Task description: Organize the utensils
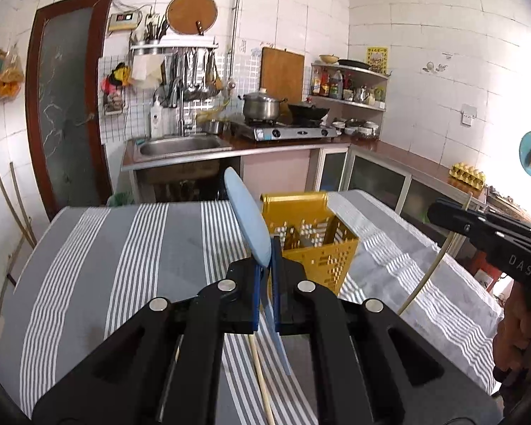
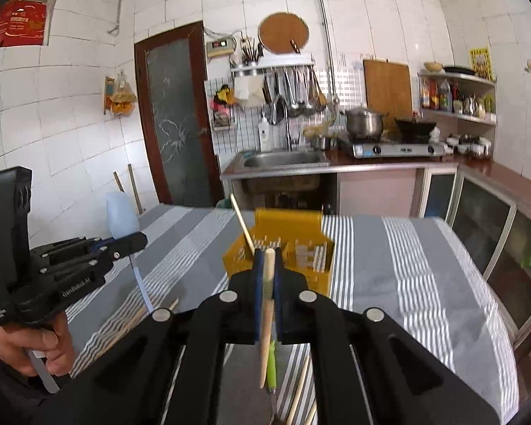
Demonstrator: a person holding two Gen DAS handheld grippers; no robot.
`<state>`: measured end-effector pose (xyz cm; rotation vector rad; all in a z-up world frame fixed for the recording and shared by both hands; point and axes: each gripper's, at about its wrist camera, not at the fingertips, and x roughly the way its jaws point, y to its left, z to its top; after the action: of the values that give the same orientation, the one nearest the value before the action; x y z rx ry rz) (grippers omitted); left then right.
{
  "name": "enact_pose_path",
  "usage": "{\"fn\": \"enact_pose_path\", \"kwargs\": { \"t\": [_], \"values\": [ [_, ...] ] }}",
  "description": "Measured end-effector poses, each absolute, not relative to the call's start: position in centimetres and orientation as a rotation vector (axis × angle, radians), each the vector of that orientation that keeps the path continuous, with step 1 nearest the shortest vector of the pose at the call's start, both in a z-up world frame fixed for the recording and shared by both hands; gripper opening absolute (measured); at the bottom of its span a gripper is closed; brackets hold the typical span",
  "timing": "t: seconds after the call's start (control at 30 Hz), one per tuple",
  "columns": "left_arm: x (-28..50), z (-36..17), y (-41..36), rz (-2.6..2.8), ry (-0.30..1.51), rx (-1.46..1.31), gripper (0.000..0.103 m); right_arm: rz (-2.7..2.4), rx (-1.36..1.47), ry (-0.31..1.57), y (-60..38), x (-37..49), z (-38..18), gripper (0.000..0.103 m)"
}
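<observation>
the striped tablecloth fills the lower frame, the yellow utensil basket at its centre looking mostly empty. the left gripper is clamped on a blue spatula; the right gripper pinches a wooden chopstick. loose chopsticks and a green-handled utensil remain at the bottom, so sorting seems early.

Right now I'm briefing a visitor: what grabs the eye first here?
The yellow utensil basket stands mid-table on the grey striped cloth. In front of it, the left tongs pinch a pale blue spoon, and the right tongs clamp wooden chopsticks.
</observation>
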<state>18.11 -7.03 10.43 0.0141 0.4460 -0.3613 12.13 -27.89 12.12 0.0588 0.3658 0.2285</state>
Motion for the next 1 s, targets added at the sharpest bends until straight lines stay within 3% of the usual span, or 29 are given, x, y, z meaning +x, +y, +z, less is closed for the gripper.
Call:
{"fn": "enact_pose_path", "kwargs": {
  "t": [0.6,1.0],
  "values": [
    [23.8,18.5,-9.8,-0.389,0.316,0.045,0.003,0.195,0.008,0.261,-28.0,17.2,19.8,0.005],
    [27.8,19.3,-11.9,-0.404,0.295,0.039,0.003,0.171,-0.001,0.208,-28.6,20.1,21.9,0.005]
  ]
}}
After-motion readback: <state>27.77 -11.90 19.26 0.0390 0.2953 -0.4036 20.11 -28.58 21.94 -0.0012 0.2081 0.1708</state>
